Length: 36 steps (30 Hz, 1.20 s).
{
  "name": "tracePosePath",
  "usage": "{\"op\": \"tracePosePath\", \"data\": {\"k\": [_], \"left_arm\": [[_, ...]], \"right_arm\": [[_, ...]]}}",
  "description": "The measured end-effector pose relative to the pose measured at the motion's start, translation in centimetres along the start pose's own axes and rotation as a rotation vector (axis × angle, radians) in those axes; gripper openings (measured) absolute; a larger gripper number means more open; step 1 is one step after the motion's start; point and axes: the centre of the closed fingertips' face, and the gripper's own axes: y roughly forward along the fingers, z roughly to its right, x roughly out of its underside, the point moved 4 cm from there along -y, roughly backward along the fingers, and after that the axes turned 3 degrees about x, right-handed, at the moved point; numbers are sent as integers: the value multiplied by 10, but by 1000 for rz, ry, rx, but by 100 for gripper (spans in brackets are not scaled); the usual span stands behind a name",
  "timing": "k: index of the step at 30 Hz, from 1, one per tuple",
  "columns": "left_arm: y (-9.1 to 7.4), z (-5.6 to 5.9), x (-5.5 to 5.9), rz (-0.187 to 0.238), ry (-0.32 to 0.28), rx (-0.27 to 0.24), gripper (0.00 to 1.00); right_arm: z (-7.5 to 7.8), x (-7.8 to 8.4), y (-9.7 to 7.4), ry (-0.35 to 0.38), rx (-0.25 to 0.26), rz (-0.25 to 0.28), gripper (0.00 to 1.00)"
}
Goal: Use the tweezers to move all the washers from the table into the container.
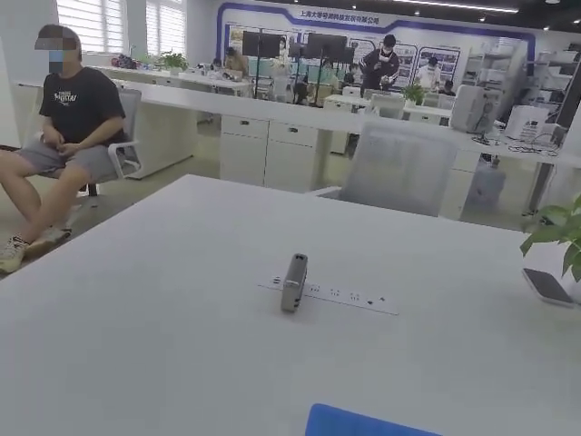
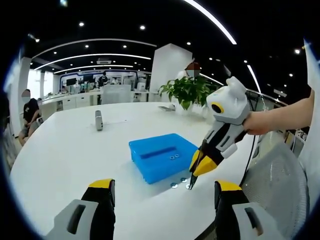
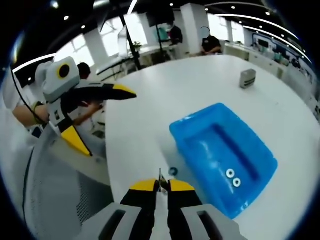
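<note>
At the bottom of the right gripper view, the right tongs (image 3: 160, 187) are seen pressed together on the tweezers (image 3: 160, 176). The tweezer tips are poised just beside a washer (image 3: 173, 171) lying on the white surface (image 3: 165, 90). At lower right, two washers (image 3: 230, 173) are seen inside the blue container (image 3: 215, 145). In the left gripper view, the left tongs (image 2: 165, 186) are spread wide above the surface.

left gripper (image 2: 164, 200): pale grey slotted bases, black jaws, yellow tips
right gripper (image 3: 160, 190): white shell, black jaws tapering to yellow tips, grey bases
cable (image 2: 248, 161): thin, black, runs off the right gripper
sleeve (image 3: 11, 92): white, short, by the left gripper
</note>
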Motion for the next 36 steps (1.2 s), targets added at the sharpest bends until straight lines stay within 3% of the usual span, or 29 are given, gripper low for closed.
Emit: {"op": "tracePosePath", "data": {"k": [7,12,18,22,24,27,36], "left_arm": [[0,0,1,-6,2,-2,83],[0,0,2,-8,3,-4,83],[-1,-1,1,0,8,-12,81],[-2,0,-2,12,22,-15,80],[-2,-1,-3,18,21,-19,80],[-2,-1,-2,17,12,-20,80],[-2,-1,-2,17,15,-18,80]], "right_arm": [[-2,3,6,-127,37,17,5],[-1,6,10,-146,84,84,4],[4,13,10,-40,126,202,4],[4,17,4,-76,149,228,3],[2,17,4,-73,128,253,2],[4,18,2,-4,110,269,2],[9,8,-18,31,102,364,2]]}}
